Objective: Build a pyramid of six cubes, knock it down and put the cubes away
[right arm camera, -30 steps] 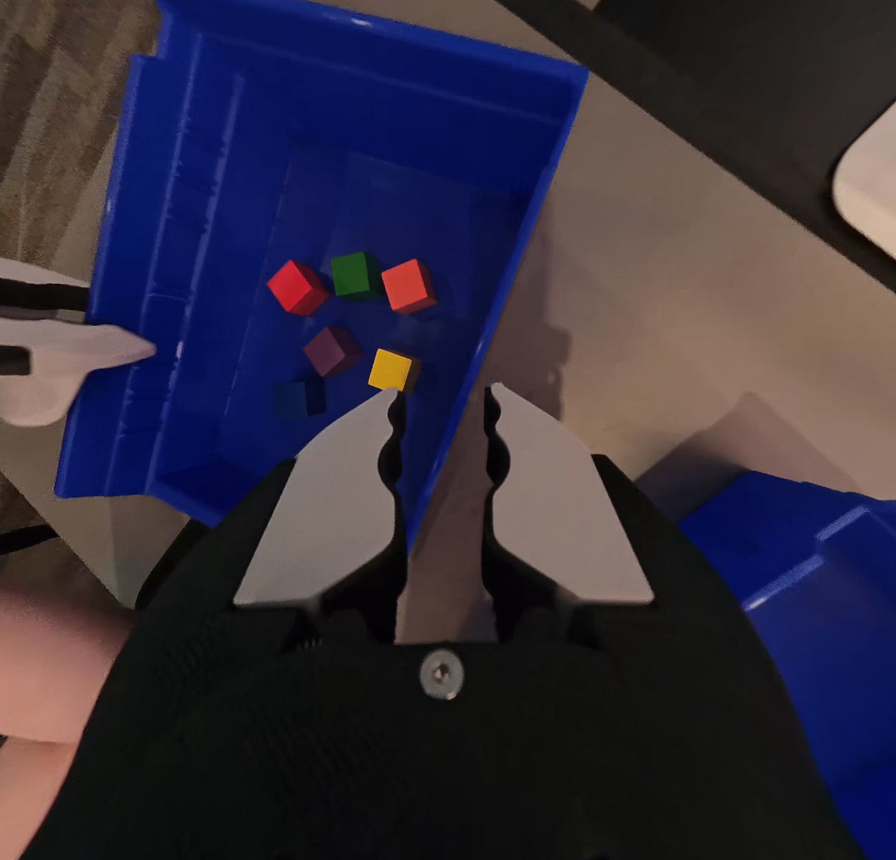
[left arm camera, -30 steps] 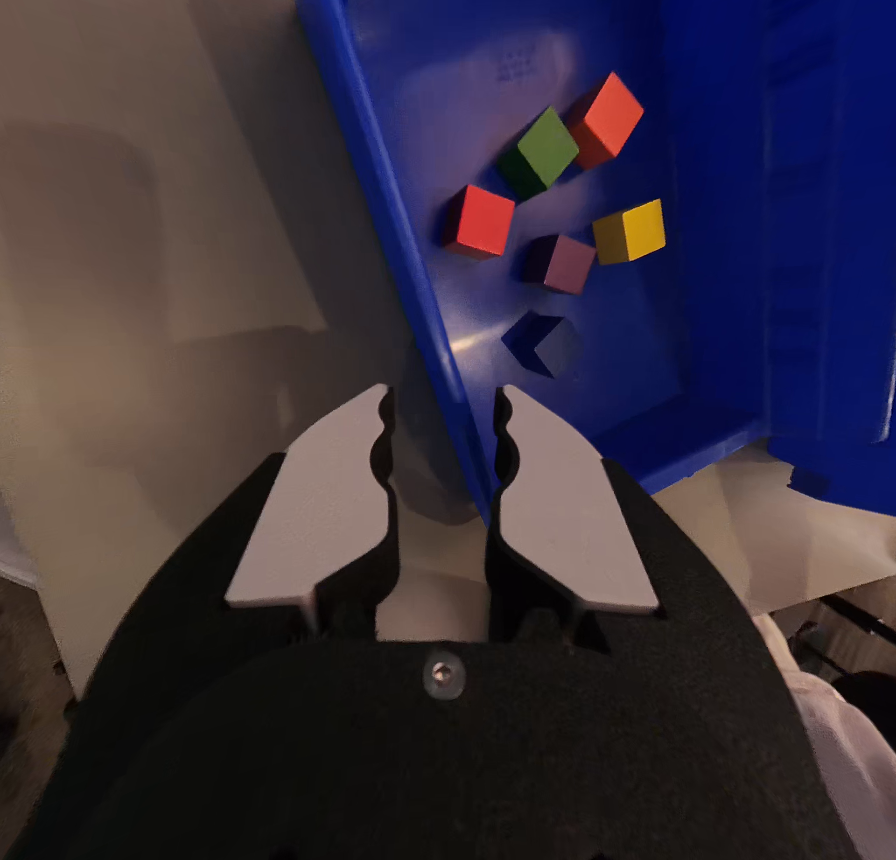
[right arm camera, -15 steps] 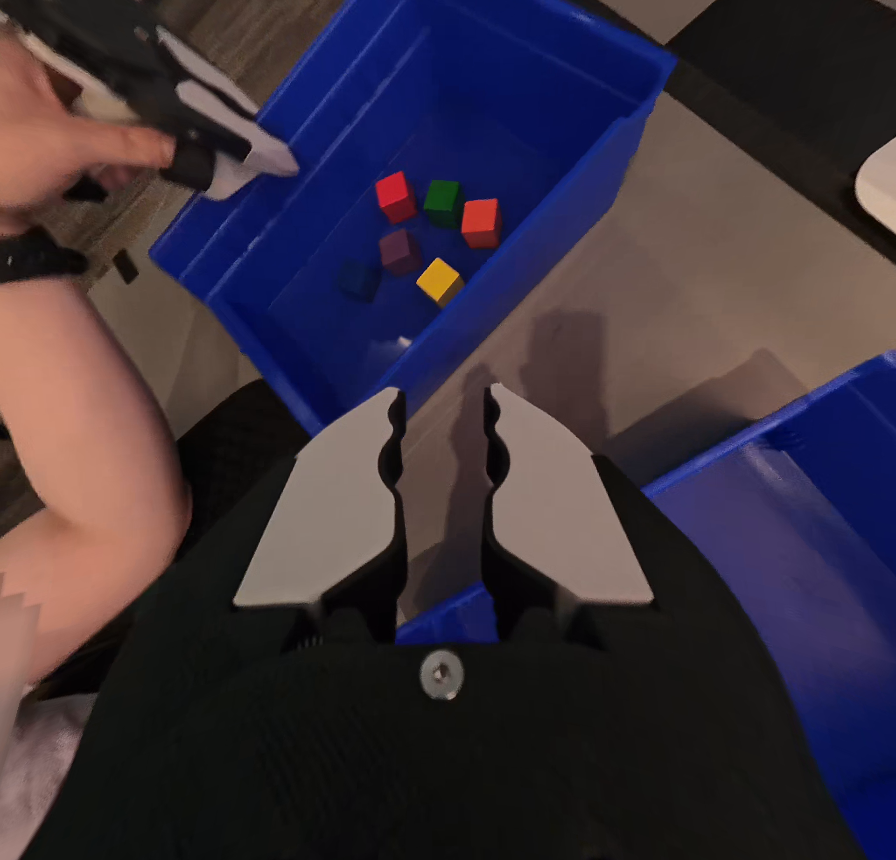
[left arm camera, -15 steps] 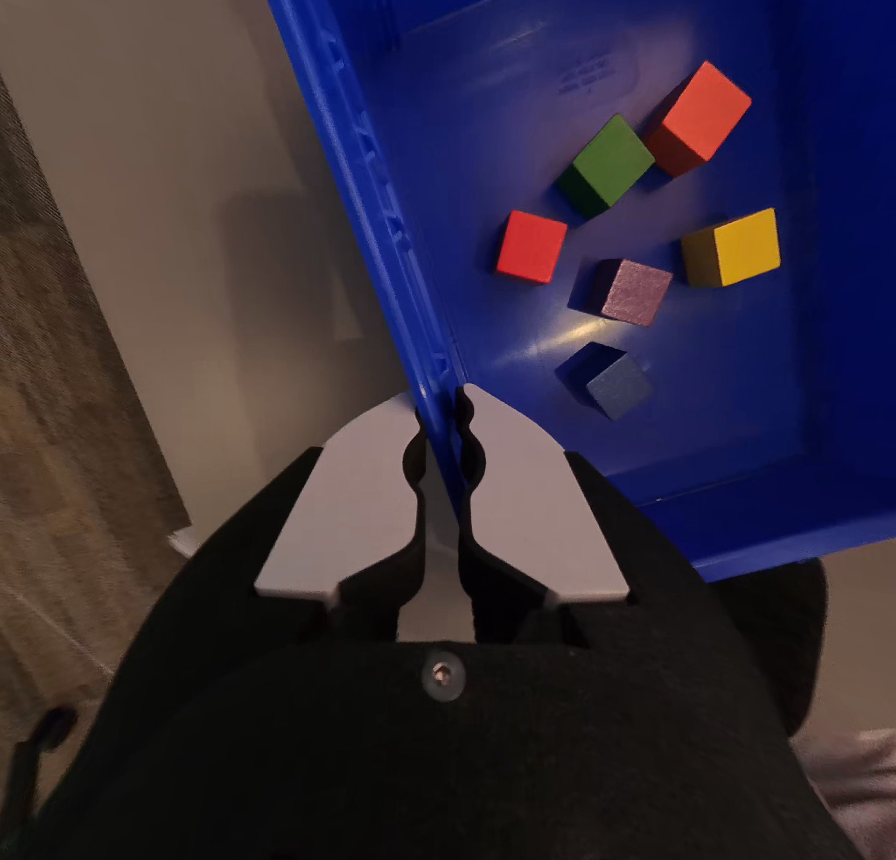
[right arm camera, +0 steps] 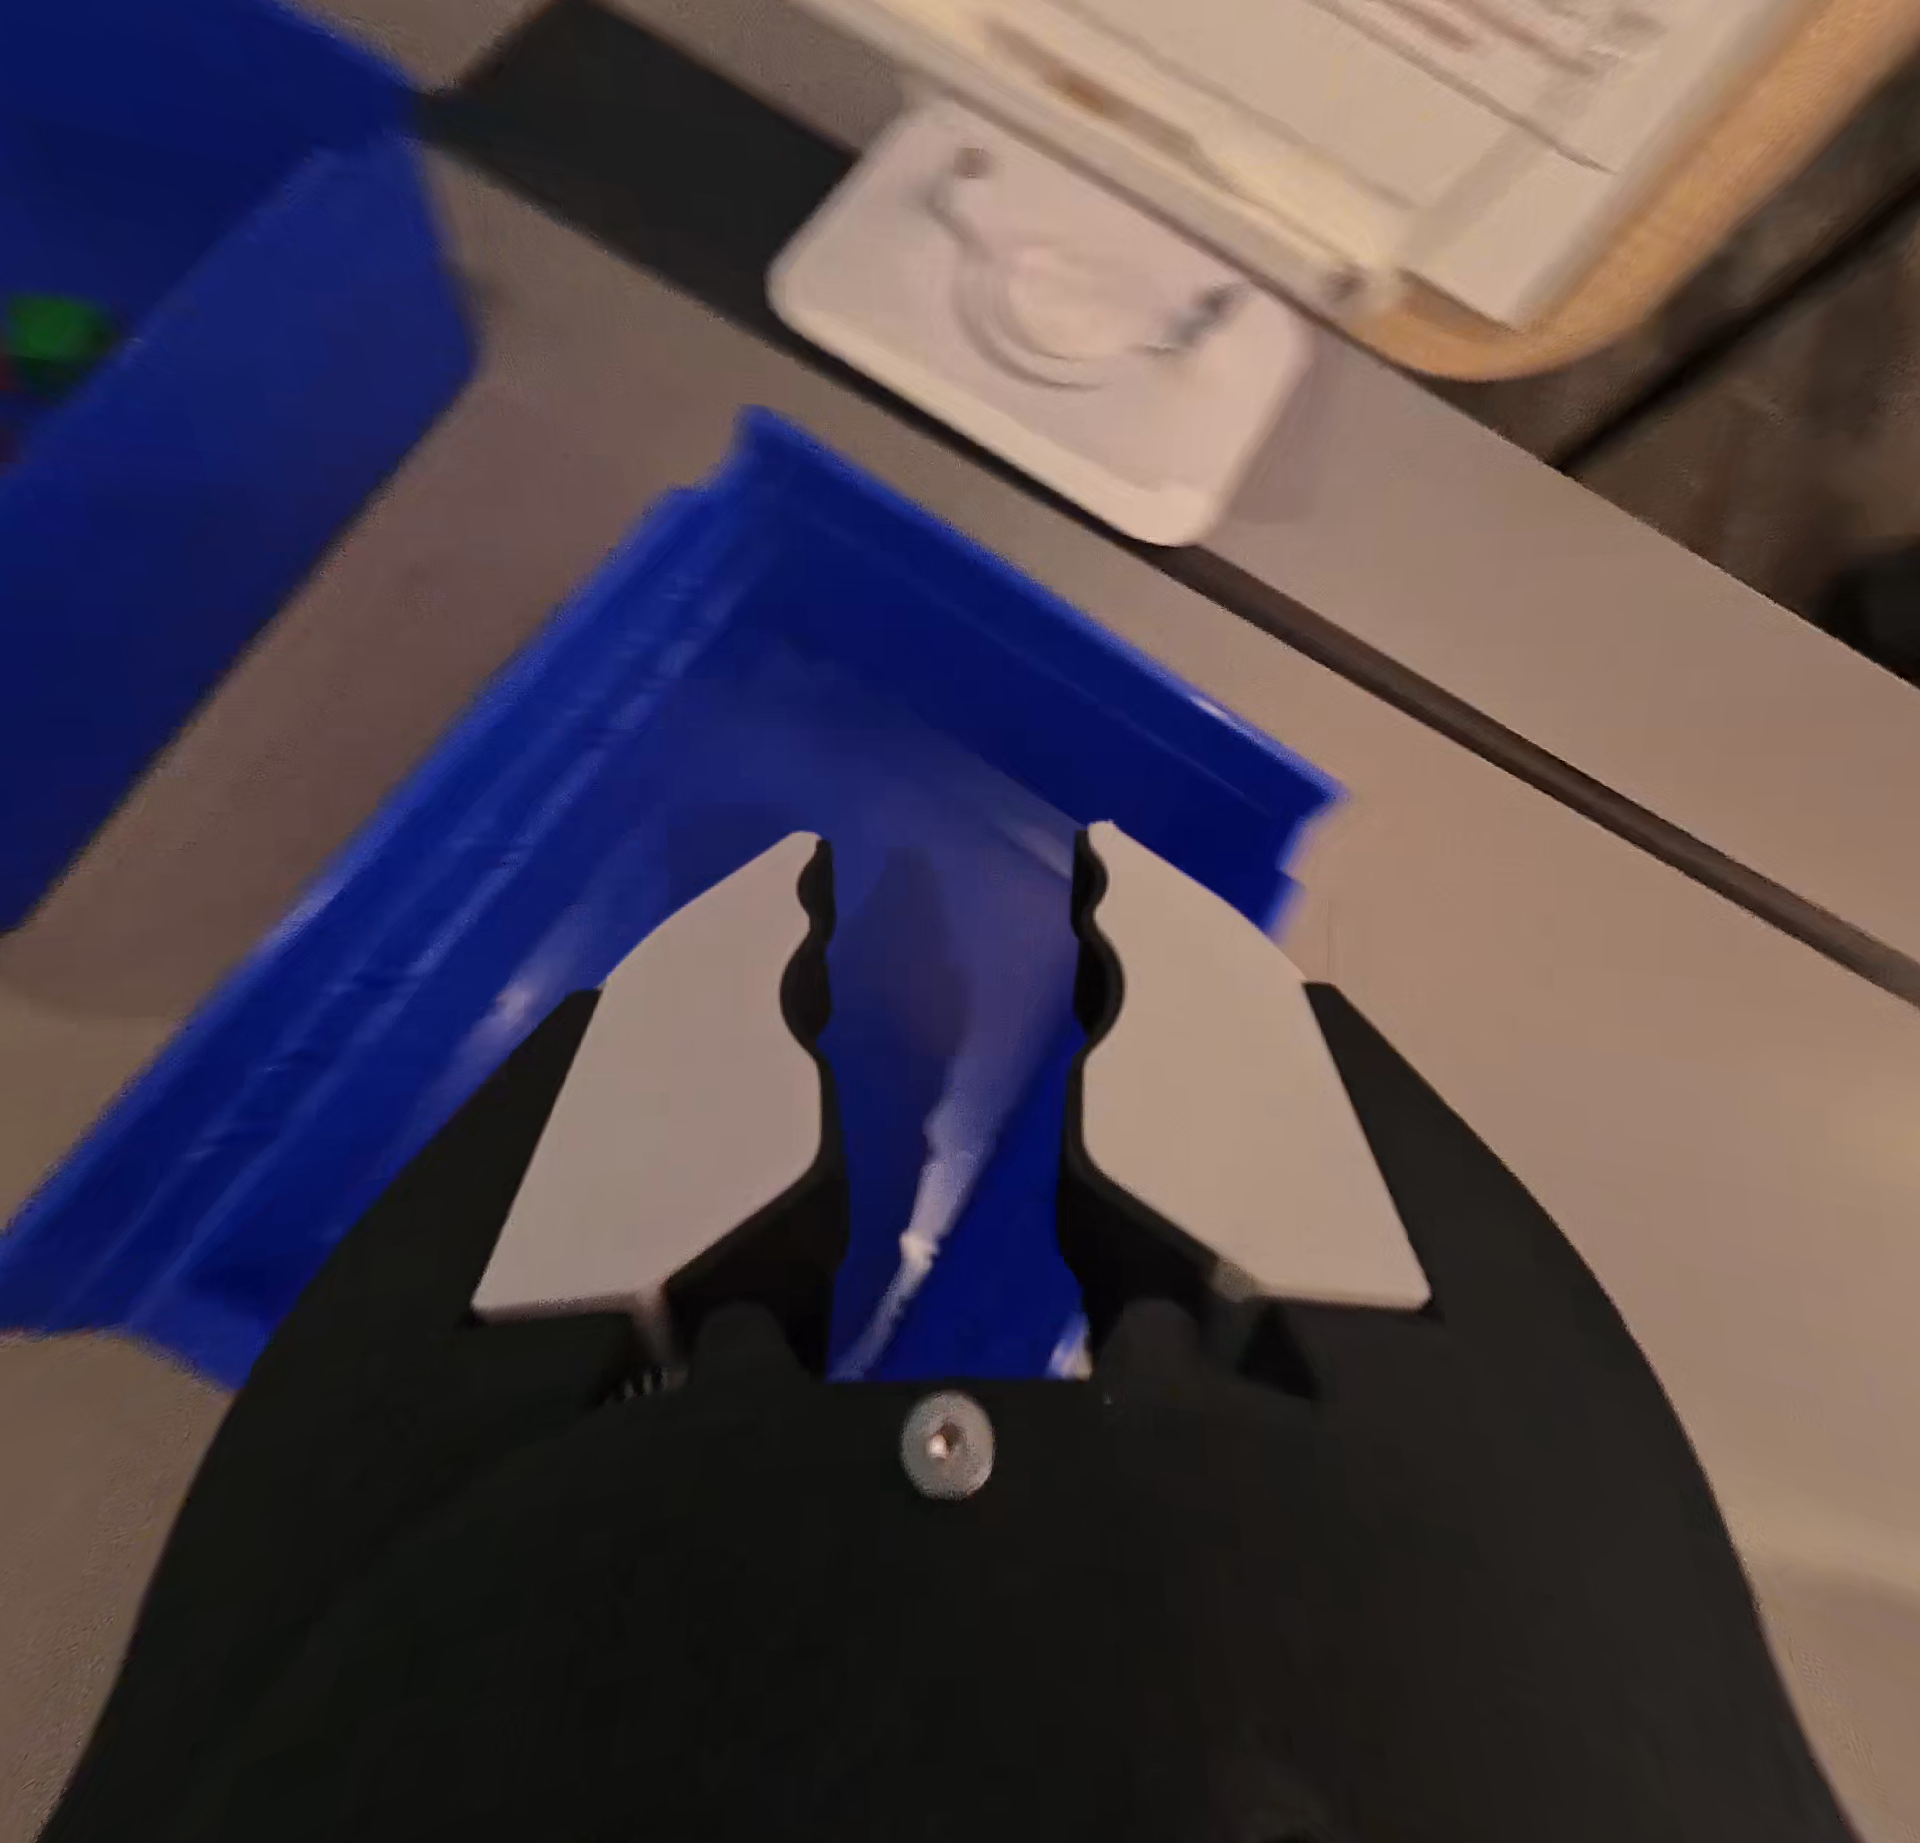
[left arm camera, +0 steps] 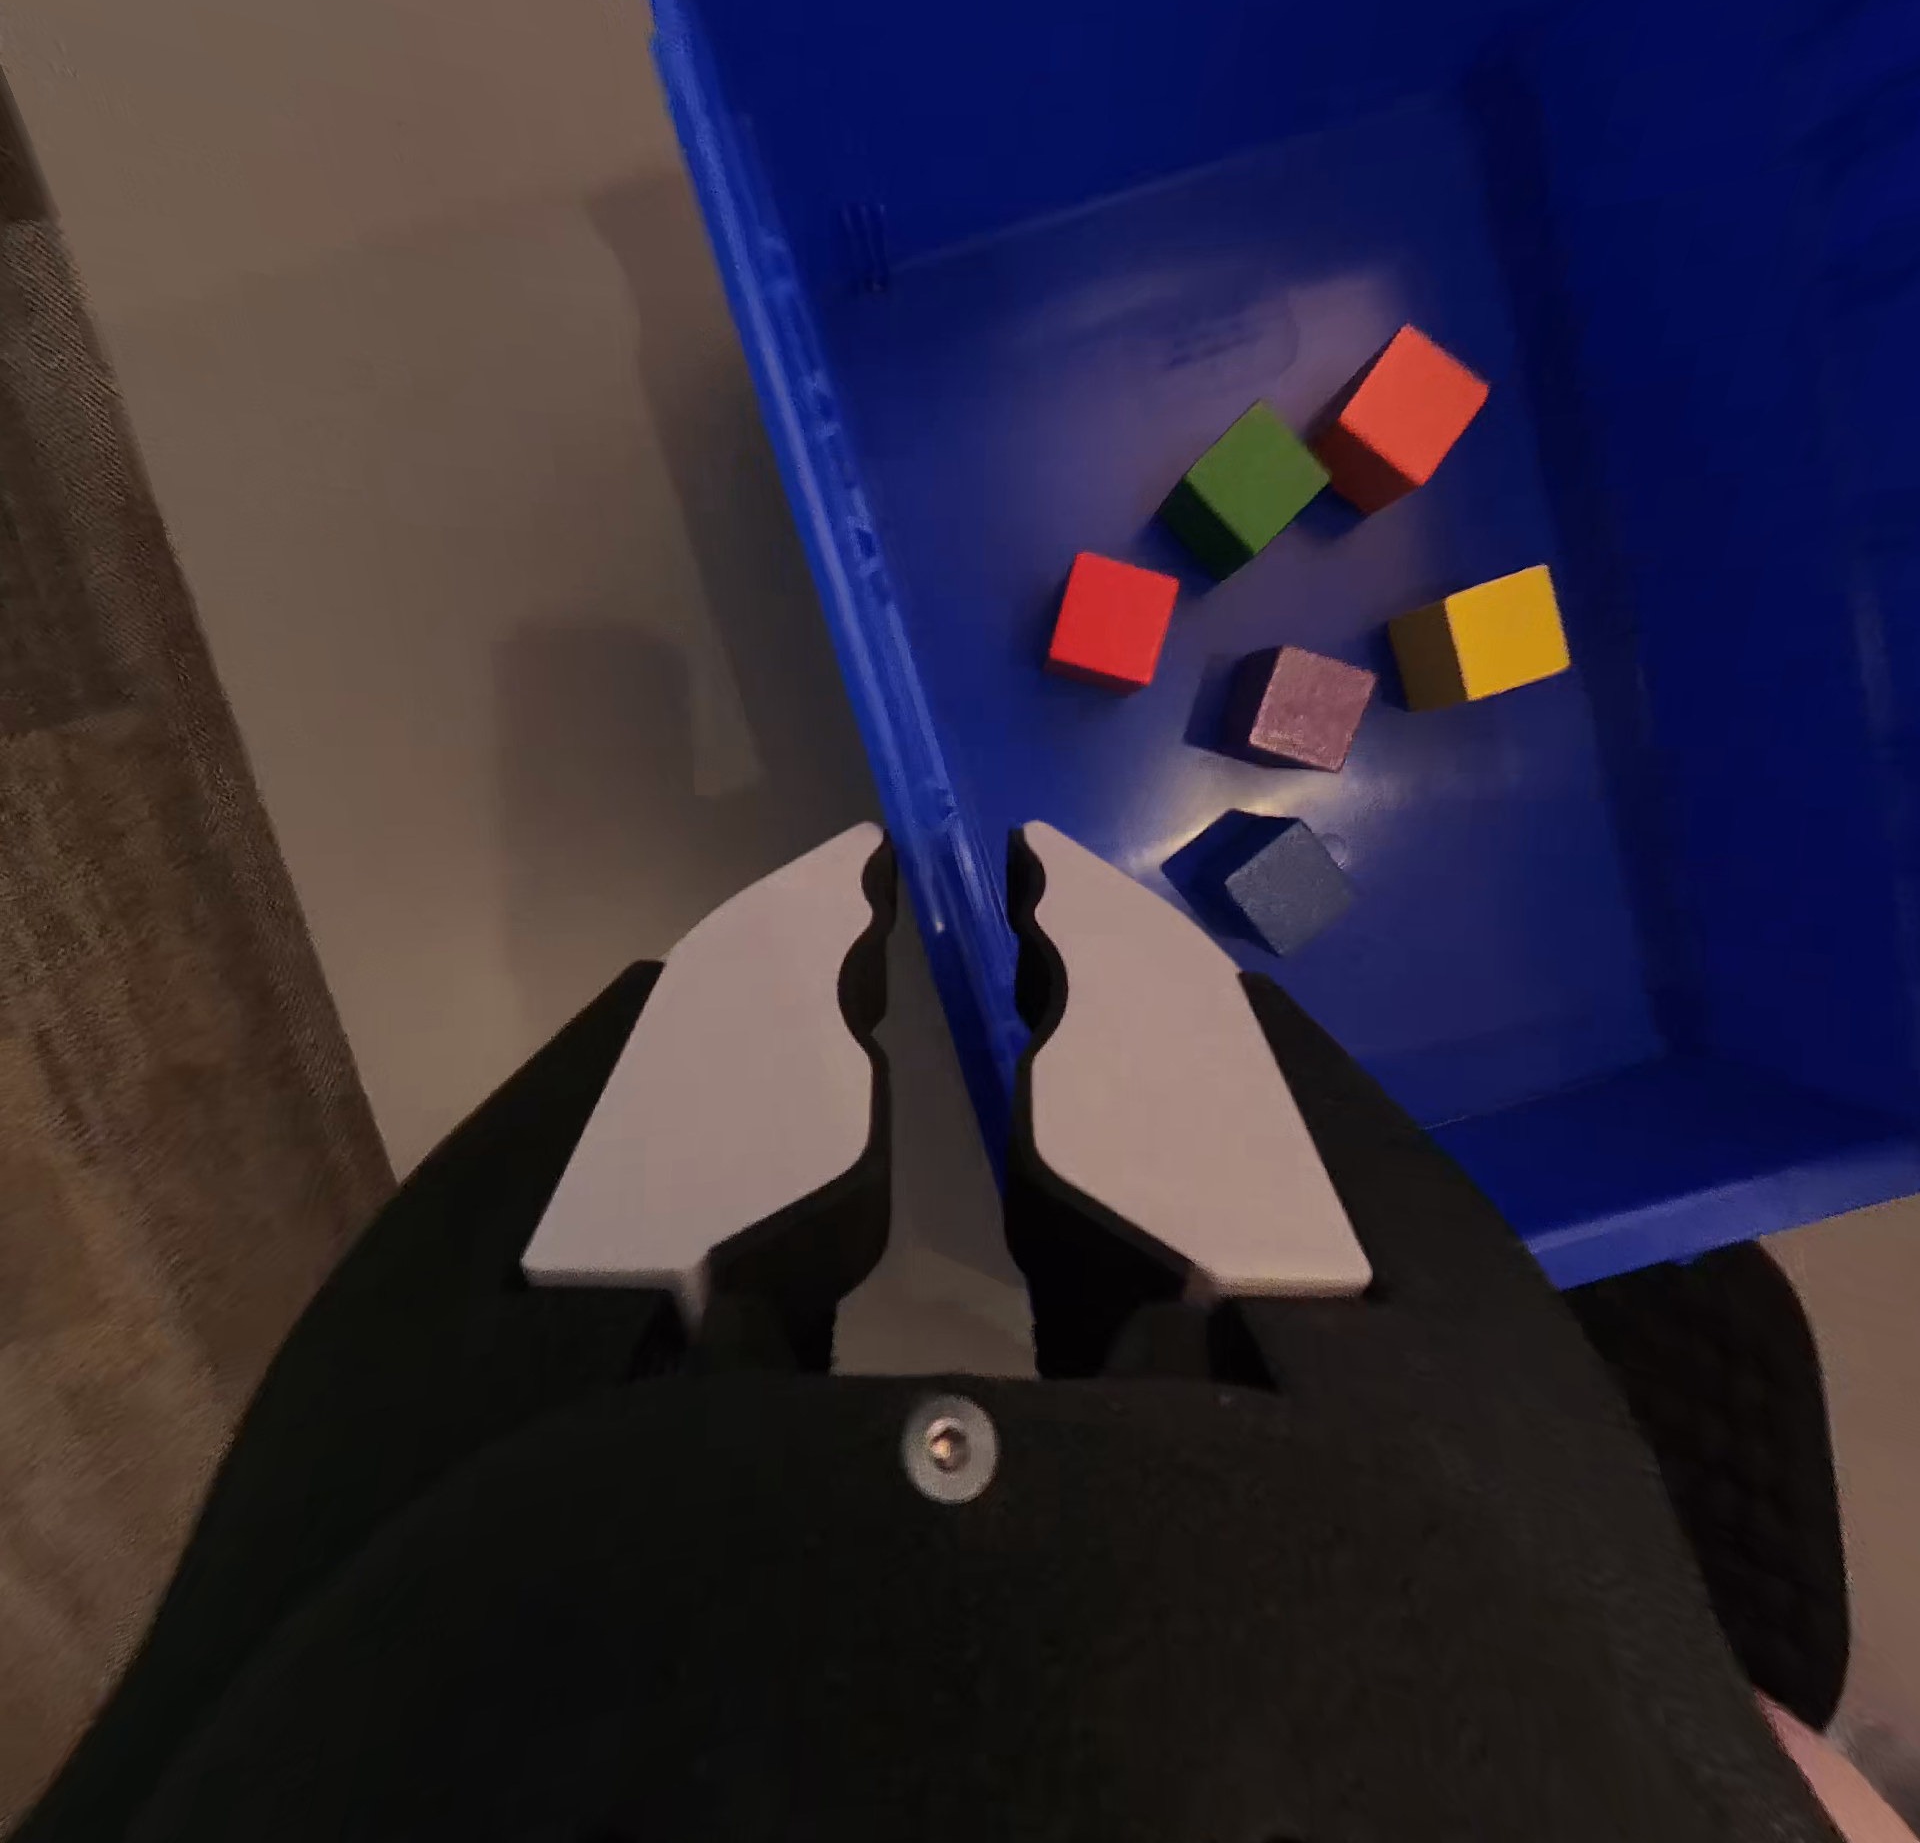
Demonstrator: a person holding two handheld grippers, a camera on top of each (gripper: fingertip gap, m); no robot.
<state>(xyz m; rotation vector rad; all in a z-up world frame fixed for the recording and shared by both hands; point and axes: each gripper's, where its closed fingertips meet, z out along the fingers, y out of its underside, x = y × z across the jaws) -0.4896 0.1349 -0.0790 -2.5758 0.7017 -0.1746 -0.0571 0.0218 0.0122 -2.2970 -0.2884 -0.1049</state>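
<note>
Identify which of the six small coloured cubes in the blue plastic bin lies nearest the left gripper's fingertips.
The dark blue cube, lowest in the left wrist view, just right of the left gripper; the other five cubes sit farther up the blue plastic bin.

Motion blur smears the papers (right arm camera: 1299,58); the frame edge crops the green cube (right arm camera: 47,330).

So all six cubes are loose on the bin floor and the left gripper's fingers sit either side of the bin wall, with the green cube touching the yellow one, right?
Not quite. In the left wrist view the green cube touches the orange cube, not the yellow cube, which lies apart. The rest holds: six cubes in the blue bin, left gripper straddling its wall.
</note>
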